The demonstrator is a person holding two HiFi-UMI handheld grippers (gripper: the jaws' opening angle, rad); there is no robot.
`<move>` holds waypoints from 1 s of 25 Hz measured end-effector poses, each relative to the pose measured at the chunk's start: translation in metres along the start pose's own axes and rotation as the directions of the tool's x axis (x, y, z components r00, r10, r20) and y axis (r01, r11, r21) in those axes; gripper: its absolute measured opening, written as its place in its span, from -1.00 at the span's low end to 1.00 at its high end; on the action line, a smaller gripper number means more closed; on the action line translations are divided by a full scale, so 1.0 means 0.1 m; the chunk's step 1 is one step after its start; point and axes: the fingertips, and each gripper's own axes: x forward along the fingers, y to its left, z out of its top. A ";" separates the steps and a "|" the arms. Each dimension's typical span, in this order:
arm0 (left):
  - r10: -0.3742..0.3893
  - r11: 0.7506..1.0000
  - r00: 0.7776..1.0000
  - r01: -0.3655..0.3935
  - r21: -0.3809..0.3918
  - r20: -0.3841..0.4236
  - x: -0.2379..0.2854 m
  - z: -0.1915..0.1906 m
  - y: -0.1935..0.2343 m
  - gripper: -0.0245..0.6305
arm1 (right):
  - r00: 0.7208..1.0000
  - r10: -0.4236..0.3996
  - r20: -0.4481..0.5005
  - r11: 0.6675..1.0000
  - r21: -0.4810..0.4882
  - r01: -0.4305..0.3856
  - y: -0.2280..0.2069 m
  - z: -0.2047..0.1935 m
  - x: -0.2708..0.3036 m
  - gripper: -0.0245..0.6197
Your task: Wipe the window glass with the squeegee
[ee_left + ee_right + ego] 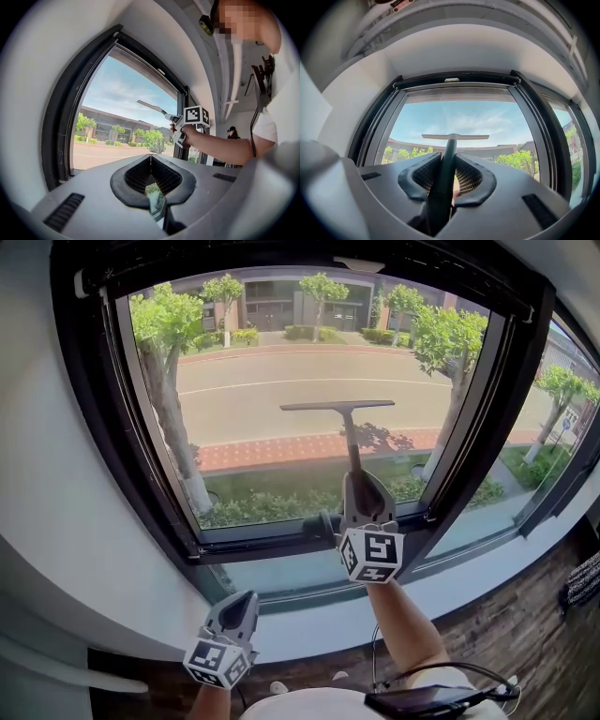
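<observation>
Squeegee (353,442): up at mid-glass (253,390), blade level.
Right gripper (357,476): clamped on its handle.
Left gripper (246,597): jaws together, empty, held low.
Handling: likely light and stiff with a soft edge; the handle is the place to grip.

No readable text, brand, number or label anywhere. Only printed marks: black-and-white square code patterns on marker cube (371,555) of right gripper (354,479) and on the same kind of cube (217,662) of left gripper (246,598). Blocky shapes, not letters or digits. Right cube's pattern also clear in left gripper view (197,116), still no characters.
</observation>
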 end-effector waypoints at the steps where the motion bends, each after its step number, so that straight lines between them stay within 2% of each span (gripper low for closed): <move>1: 0.001 1.000 1.000 -0.001 0.000 -0.001 0.00 0.00 0.00 -0.87 | 1.000 0.000 -0.006 1.000 0.002 0.000 0.00 -0.04 -0.02 -0.61; 25: -0.005 1.000 1.000 0.005 -0.003 -0.018 -0.03 -0.07 -0.07 -0.87 | 0.985 0.008 -0.175 1.000 0.023 -0.004 0.02 -0.95 -0.43 -0.61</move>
